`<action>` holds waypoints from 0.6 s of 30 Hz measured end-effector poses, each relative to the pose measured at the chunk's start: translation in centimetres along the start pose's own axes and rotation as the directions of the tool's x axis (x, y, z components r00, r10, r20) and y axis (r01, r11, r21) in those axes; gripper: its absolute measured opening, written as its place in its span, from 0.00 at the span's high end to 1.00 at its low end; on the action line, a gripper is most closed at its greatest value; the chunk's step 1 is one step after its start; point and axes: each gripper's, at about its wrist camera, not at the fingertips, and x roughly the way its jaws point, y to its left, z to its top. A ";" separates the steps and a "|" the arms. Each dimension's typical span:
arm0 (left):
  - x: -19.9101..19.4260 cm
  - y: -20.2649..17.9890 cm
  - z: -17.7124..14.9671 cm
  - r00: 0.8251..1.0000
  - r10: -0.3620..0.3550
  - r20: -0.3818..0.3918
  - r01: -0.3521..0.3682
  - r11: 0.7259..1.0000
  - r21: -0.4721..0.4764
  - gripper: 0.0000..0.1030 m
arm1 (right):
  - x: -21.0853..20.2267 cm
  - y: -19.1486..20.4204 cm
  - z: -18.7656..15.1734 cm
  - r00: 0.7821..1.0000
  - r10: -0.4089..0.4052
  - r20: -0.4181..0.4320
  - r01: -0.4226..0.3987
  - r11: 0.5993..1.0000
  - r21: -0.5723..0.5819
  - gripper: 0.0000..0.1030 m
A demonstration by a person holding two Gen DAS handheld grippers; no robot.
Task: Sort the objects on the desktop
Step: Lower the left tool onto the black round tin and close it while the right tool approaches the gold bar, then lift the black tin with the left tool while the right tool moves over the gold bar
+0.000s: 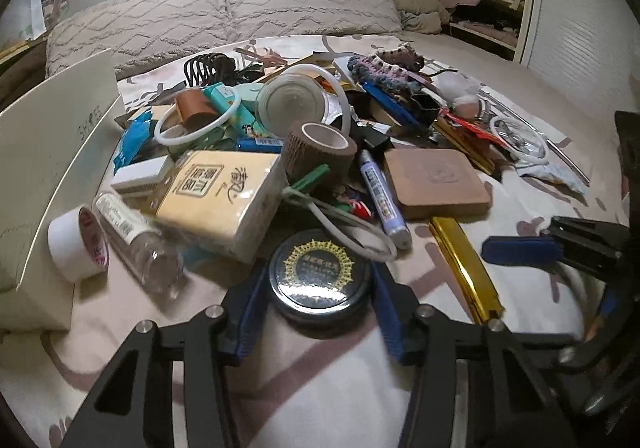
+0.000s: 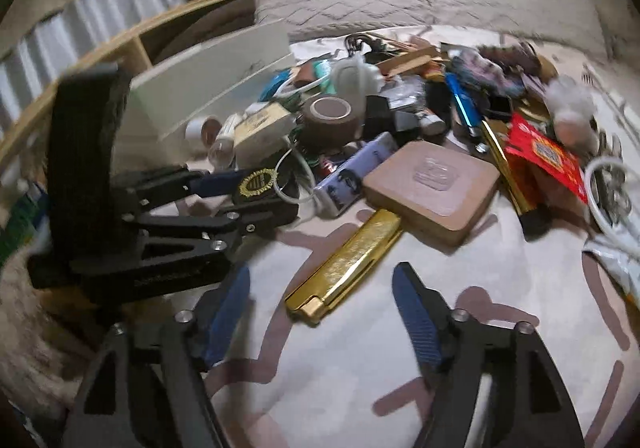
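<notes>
A heap of small objects lies on a bed sheet (image 1: 320, 380). My left gripper (image 1: 318, 290) has its blue pads on both sides of a round black tin with a gold emblem (image 1: 319, 277), touching it; the same tin shows in the right wrist view (image 2: 258, 183) between the left gripper's fingers. My right gripper (image 2: 320, 288) is open and empty, just short of a long gold bar (image 2: 348, 260). The gold bar also shows in the left wrist view (image 1: 466, 268), with a right finger (image 1: 520, 250) beside it.
In the heap are a brown tape roll (image 1: 320, 147), a yellow tissue pack (image 1: 224, 195), a blue marker (image 1: 382, 195), a tan square case (image 1: 436, 181), a white tape roll (image 1: 78, 244), a clear bottle (image 1: 136, 244). A white box (image 1: 44, 159) stands at left. Pillows (image 1: 224, 11) lie behind.
</notes>
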 end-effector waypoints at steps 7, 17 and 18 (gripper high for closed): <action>-1.9 0.5 -1.7 1.000 -0.006 0.014 0.006 0.999 -0.045 0.52 | -0.5 -1.2 0.2 0.998 0.058 -0.009 -0.058 0.998 0.028 0.27; -3.0 1.5 -2.7 0.997 0.081 0.010 -0.080 0.992 -0.096 0.52 | -3.1 -1.8 -0.2 0.996 -0.083 -0.020 0.083 0.997 0.006 0.26; -2.8 1.3 -2.8 0.996 0.090 0.004 -0.089 0.992 -0.092 0.52 | -3.6 -2.1 -0.4 0.993 -0.117 -0.015 0.118 0.993 0.019 0.26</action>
